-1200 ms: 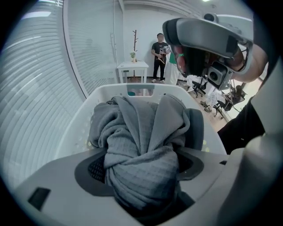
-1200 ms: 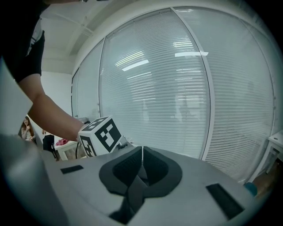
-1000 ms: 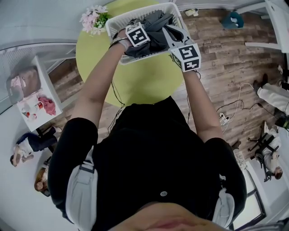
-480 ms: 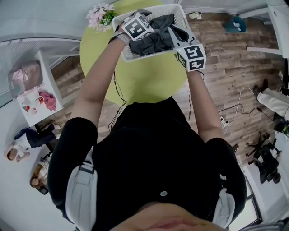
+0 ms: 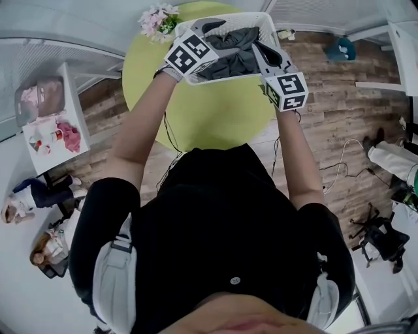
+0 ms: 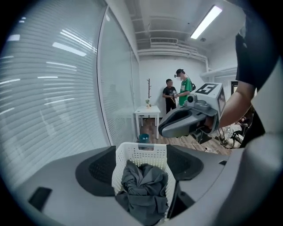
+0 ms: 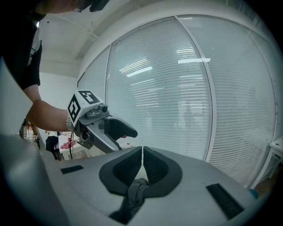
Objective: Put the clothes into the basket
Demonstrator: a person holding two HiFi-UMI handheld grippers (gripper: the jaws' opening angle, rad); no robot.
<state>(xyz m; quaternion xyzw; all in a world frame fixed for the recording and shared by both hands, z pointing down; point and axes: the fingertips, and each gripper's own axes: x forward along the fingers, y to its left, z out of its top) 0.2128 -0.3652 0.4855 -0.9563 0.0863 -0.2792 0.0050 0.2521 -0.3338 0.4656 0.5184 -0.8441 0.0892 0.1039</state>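
no readable text, label, brand or number on anything in view

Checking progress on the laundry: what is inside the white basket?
Crumpled grey clothes fill the basket. They cover its floor, so anything underneath cannot be seen.

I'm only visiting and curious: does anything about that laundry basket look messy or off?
The grey clothes seem to spill over the near rim of the white basket, and the right gripper is clamped on a fold of them. The left gripper is open and empty.

One white basket (image 5: 235, 18), one grey clothes heap (image 5: 238, 49), one flower bunch (image 5: 159, 16), one green surface (image 5: 209, 111)
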